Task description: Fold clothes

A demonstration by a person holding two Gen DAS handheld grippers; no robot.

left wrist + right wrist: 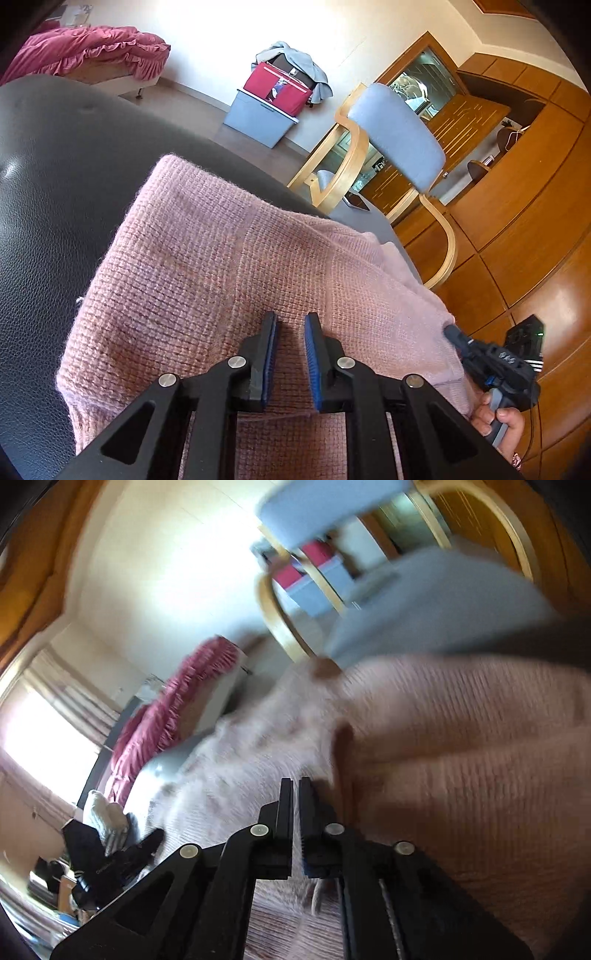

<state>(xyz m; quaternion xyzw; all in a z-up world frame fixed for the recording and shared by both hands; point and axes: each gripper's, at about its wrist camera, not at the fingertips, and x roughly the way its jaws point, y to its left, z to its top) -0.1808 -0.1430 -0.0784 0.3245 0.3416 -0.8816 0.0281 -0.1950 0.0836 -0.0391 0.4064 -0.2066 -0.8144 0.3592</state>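
In the left wrist view, the black padded surface (55,192) fills the left side of the frame, its leather-like skin dimpled near the upper left. Above it, at the upper left corner, a bed with a crimson ruffled cover (88,51) stands against the pale wall. The pink knitted sweater (207,258) lies across the middle of the frame on that black surface, folded over on itself, one edge reaching toward the lower right. At bottom centre the left gripper (290,325) hovers over the sweater with its blue-lined fingers a little apart; nothing sits between them, only the knit beneath. Upper centre, a grey storage box (258,118) carries a red bag (277,88) with a light blue cloth draped on top. Right of that stands a wooden armchair with a grey backrest (402,136), and behind it a wooden cabinet wall (524,184). At the lower right the right gripper (452,332) touches the sweater's edge with its tip, a hand (495,417) gripping its handle.

The right wrist view is blurred. At the lower left the other gripper's dark body shows faintly. In the centre the right gripper's fingers (286,812) stand almost pressed together, a thin slit between them; whether any knit is caught there I cannot tell. The sweater spreads across the centre and right.
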